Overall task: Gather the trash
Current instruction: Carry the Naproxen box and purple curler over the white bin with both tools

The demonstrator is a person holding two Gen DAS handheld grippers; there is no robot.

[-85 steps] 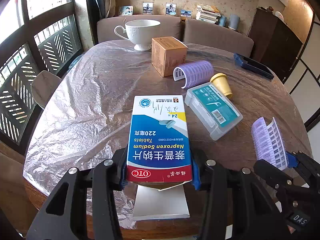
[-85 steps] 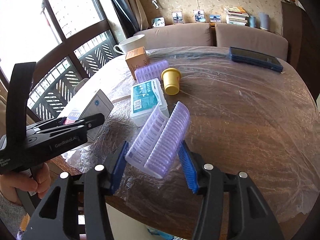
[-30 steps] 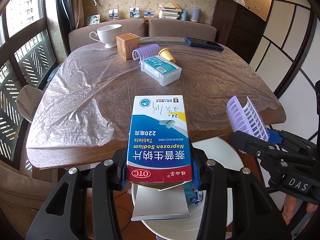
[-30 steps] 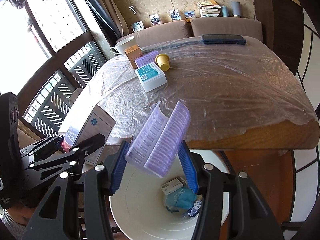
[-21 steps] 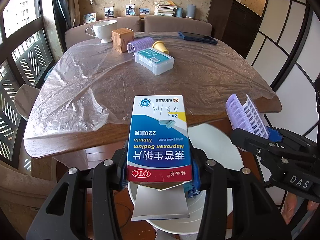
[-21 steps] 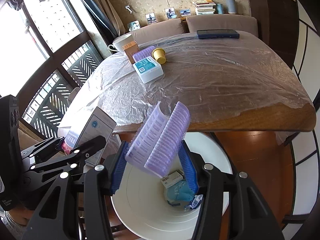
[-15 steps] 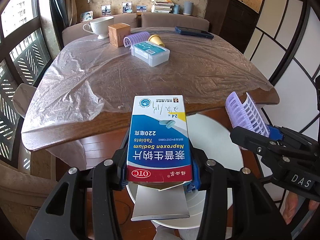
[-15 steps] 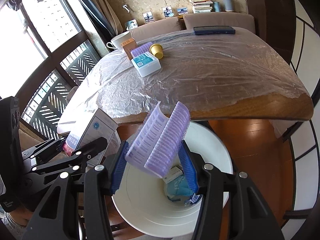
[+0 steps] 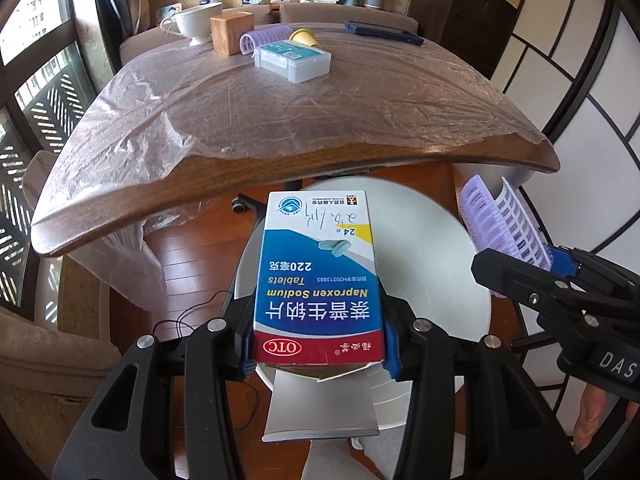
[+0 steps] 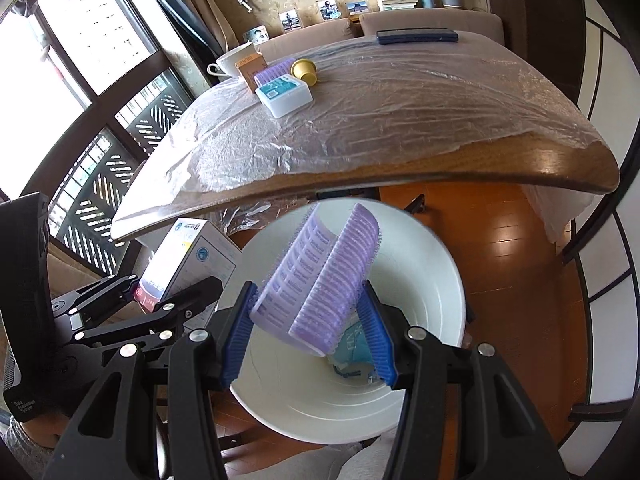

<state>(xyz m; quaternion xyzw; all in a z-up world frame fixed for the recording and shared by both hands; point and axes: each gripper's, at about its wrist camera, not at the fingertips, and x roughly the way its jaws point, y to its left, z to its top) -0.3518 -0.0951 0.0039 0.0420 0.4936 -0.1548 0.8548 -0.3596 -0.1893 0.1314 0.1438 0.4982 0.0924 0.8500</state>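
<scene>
My left gripper [image 9: 318, 344] is shut on a blue and white tablet box [image 9: 320, 276], its end flap hanging open toward me. The box hangs over the white trash bin [image 9: 440, 280] on the floor. My right gripper [image 10: 310, 328] is shut on a purple hair roller [image 10: 320, 284], split open, held above the bin [image 10: 424, 248]. Inside the bin lies a blue packet [image 10: 352, 352]. In the left wrist view the roller [image 9: 500, 220] shows at the right; in the right wrist view the tablet box [image 10: 188, 260] shows at the left.
The wooden table [image 9: 280, 160], covered in plastic film, stands just beyond the bin. On its far part are a clear plastic case [image 9: 294, 60], another purple roller [image 9: 264, 38], a yellow cap [image 9: 306, 38], a brown box [image 9: 232, 34], a white cup [image 9: 198, 22] and a dark phone [image 9: 384, 32].
Both grippers have drawn back from the table and sunk toward the bin, which now fills more of both views. Box and roller stay gripped.
</scene>
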